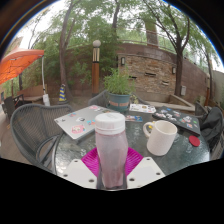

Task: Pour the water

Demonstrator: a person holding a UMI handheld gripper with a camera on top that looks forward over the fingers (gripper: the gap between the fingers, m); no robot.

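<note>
- the setting is an outdoor patio under tall trees [110, 20], with a stone wall [150, 70] behind and an orange umbrella [20, 65] off to the left.
- a lamp post [96, 62] stands upright in front of the wall.
- the surface is a round glass-topped table [190, 152], smooth and reflective, showing dark shapes through it.
- dark metal mesh chairs [30, 125] sit around the table's near-left side.
- the water bottle [110, 148] stands upright between the two fingers, nearest of all things on the table; it is a translucent, pale pink cylinder with a wide whitish screw cap.
- the gripper [110, 172] has its magenta pads [92, 160] close at both sides of the bottle's lower body; whether they press on it or leave a gap cannot be told.
- a white ceramic mug [160, 137] stands just to the right of the bottle and slightly beyond it, handle turned toward the bottle.
- a flat, pale rectangular thing like a tablet or book [80, 122] lies beyond the bottle to the left.
- a potted green plant [120, 90] in a teal pot stands farther back at the middle of the table.
- papers or magazines [175, 118] lie on the far right part.
</note>
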